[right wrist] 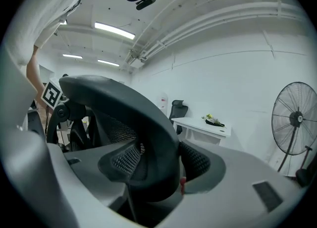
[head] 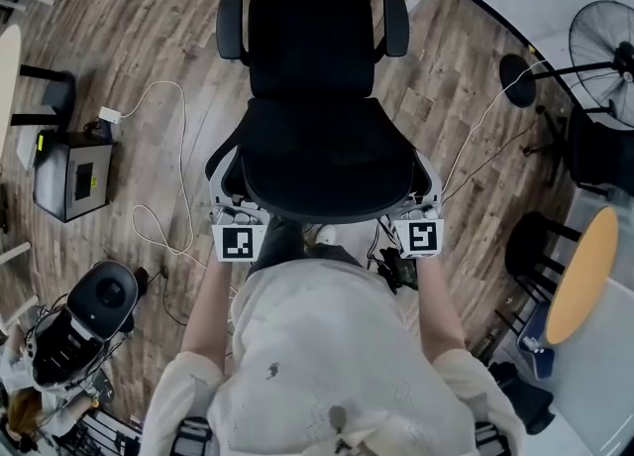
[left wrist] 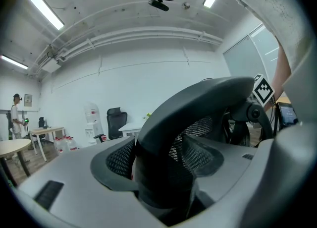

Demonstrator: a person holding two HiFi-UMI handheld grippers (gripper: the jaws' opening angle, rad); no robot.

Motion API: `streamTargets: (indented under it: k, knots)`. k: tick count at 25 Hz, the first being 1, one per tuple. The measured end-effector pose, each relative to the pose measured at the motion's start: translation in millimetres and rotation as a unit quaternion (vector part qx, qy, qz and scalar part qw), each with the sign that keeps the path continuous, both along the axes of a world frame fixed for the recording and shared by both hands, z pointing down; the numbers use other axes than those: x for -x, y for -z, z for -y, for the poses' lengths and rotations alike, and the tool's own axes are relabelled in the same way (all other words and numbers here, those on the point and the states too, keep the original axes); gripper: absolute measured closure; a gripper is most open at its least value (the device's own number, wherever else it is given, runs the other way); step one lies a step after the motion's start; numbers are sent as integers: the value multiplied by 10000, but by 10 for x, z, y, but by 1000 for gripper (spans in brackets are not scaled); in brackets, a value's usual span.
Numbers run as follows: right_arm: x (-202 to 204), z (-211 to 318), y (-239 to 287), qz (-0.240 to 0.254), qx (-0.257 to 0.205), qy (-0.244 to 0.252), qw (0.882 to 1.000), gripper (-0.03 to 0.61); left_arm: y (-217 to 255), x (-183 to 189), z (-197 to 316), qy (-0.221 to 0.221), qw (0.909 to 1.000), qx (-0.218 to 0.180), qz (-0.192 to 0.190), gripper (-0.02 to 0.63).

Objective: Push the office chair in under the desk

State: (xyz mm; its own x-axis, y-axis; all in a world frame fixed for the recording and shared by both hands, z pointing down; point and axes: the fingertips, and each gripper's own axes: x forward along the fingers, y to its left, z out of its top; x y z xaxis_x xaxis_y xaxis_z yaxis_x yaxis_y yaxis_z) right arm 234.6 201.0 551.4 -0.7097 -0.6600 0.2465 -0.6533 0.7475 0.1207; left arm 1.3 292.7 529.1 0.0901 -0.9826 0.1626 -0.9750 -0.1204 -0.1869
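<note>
Two grippers clamp the office chair (head: 312, 57) by the top of its backrest (head: 327, 162), one at each corner. We stand right behind the chair on the wooden floor (head: 149, 48). Its backrest is nearest us, and its seat and armrests point away toward the top of the head view.

The left gripper (head: 226, 196) sits at the backrest's left corner with its marker cube (head: 238, 243) facing up. In the left gripper view, the left gripper (left wrist: 158, 165) has both jaws clenched on the dark rim (left wrist: 198, 103) of the backrest, the mesh pads pressed against either side of it. The right gripper (head: 424, 196) mirrors this at the other corner. In the right gripper view, the right gripper (right wrist: 161, 165) is likewise closed hard on the rim (right wrist: 124, 98).

A white bench (right wrist: 205, 125) stands against the far wall beyond the chair, with a small plant (right wrist: 214, 120) on top and a second black chair (right wrist: 178, 109) beside it. The left gripper view also shows this bench (left wrist: 130, 129). The office chair is well apart from the bench and not under it.

A standing fan (head: 604, 48) is off to our right. Loose white cables (head: 168, 147) trail across the floor on the left, near a black box (head: 71, 174).
</note>
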Motion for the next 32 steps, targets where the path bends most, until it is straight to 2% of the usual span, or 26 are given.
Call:
streamTargets:
  k: [2, 7, 10, 13, 18, 22, 32]
  knots:
    - [10, 24, -6, -9, 37, -33, 10000, 311, 23, 18, 35, 26, 9999, -82, -120, 302]
    - [101, 80, -29, 2, 214, -109, 9997, 315, 70, 134, 131, -172, 9995, -241, 53, 302]
    - [175, 140, -10, -17, 175, -154, 9997, 319, 45, 227, 199, -74, 9996, -204, -176, 303]
    - [252, 266, -1, -22, 153, -275, 9995, 322, 43, 321, 339, -183, 9997, -183, -6, 304]
    - [384, 400, 6, -15, 166, -363, 9992, 324, 37, 477, 494, -198, 9996, -150, -165, 305]
    - [423, 523, 20, -7, 152, -495, 9987, 325, -11, 552, 658, -328, 9994, 9, -94, 305]
    - [598, 765, 26, 18, 163, -608, 9980, 330, 5, 744, 966, -412, 9992, -9, 3, 305]
